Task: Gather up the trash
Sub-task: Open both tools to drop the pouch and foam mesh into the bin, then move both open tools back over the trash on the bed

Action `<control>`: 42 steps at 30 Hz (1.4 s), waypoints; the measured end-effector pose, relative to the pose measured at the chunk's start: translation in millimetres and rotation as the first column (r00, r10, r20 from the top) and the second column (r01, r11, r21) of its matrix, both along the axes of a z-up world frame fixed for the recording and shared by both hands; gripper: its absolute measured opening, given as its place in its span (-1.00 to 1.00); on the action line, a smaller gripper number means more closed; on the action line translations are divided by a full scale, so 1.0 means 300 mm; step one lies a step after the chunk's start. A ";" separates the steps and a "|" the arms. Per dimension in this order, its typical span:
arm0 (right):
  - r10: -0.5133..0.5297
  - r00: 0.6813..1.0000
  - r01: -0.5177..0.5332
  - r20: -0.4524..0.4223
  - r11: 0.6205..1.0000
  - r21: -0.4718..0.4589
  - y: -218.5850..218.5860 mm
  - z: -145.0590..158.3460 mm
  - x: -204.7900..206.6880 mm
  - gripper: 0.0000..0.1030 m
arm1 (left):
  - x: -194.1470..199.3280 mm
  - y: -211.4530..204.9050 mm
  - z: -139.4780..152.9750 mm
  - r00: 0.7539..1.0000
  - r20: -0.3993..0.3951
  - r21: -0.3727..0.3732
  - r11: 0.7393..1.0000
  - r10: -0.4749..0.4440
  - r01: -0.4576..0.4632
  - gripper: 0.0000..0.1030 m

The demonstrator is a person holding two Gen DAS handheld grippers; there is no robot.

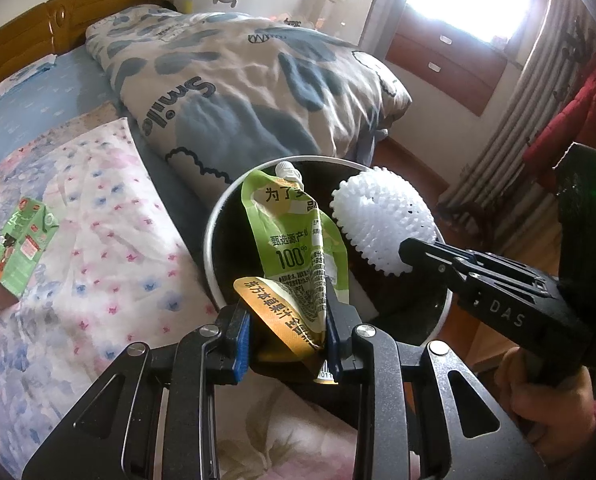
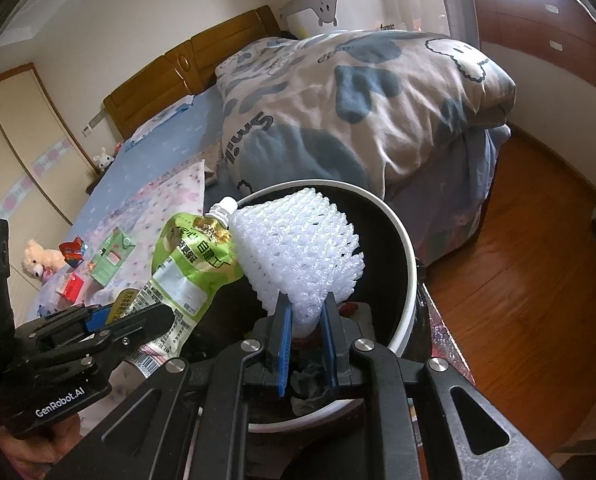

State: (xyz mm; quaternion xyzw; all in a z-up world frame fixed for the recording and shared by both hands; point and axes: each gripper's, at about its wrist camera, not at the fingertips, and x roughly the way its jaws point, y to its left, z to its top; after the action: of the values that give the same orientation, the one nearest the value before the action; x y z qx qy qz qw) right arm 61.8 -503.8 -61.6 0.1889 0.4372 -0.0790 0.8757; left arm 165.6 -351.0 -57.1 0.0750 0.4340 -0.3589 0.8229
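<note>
My left gripper (image 1: 287, 332) is shut on a green and yellow juice pouch (image 1: 293, 248) and holds it over the mouth of a round bin with a white rim (image 1: 209, 248). My right gripper (image 2: 304, 320) is shut on a white foam fruit net (image 2: 298, 252) and holds it over the same bin (image 2: 408, 256). In the left wrist view the net (image 1: 382, 224) sits right of the pouch, held by the right gripper (image 1: 408, 258). In the right wrist view the pouch (image 2: 189, 272) is left of the net, held by the left gripper (image 2: 137, 314).
A green carton (image 1: 17, 248) lies on the floral sheet at left; it also shows in the right wrist view (image 2: 111, 260) with red wrappers (image 2: 71, 256) and a small red box (image 2: 71, 286). A folded quilt (image 1: 249, 92) lies on the bed. Wooden floor (image 2: 518, 300) is at right.
</note>
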 end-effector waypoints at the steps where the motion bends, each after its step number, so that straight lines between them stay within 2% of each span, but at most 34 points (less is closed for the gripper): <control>1: -0.005 1.000 0.005 -0.003 1.000 -0.003 -0.003 -0.002 0.002 -0.65 | 0.002 -0.001 -0.002 1.000 -0.007 0.001 1.000 0.000 0.000 -0.45; 2: -0.008 1.000 0.008 -0.002 1.000 -0.005 -0.004 -0.002 0.003 -0.63 | 0.003 0.001 -0.004 1.000 -0.010 0.001 1.000 0.009 -0.008 -0.43; 4: -0.016 1.000 0.016 0.000 1.000 -0.002 -0.006 0.001 0.003 -0.47 | 0.004 0.011 -0.003 1.000 -0.018 -0.006 1.000 0.024 -0.024 -0.19; 6: -0.023 1.000 0.023 0.012 1.000 0.010 -0.011 0.007 -0.002 -0.04 | -0.002 0.029 0.001 0.999 -0.016 -0.025 0.999 0.035 -0.036 0.00; 7: -0.028 0.999 0.028 0.023 0.999 0.017 -0.012 0.013 -0.007 0.04 | -0.009 0.040 0.004 0.999 -0.012 -0.031 0.999 0.042 -0.042 0.05; 10: -0.040 0.998 0.039 0.045 0.999 0.021 -0.006 0.029 -0.020 0.11 | -0.019 0.073 0.004 0.998 -0.014 -0.040 0.997 0.062 -0.063 0.11; 12: -0.046 0.997 0.044 0.062 0.999 0.027 0.001 0.040 -0.026 0.29 | -0.027 0.111 0.001 0.997 -0.023 -0.052 0.995 0.080 -0.081 0.13; 17: -0.038 0.995 0.035 0.092 0.999 0.040 0.050 0.064 -0.029 0.50 | -0.043 0.224 -0.010 0.989 -0.029 -0.056 0.988 0.143 -0.145 0.17; 28: 0.066 0.993 -0.074 0.094 0.994 0.080 0.266 0.051 0.023 0.56 | -0.055 0.500 -0.030 0.950 -0.022 -0.058 0.948 0.311 -0.312 0.18; 42: 0.210 0.975 -0.219 0.075 0.966 0.140 0.556 -0.003 0.126 0.68 | -0.061 0.816 -0.059 0.867 -0.049 -0.070 0.864 0.496 -0.498 0.19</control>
State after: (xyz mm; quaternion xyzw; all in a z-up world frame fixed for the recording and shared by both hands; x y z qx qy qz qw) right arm 99.5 -337.2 -62.5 0.2068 0.4336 0.0544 0.8754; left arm 147.2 -106.3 -74.7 -0.0778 0.4360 -0.1534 0.8834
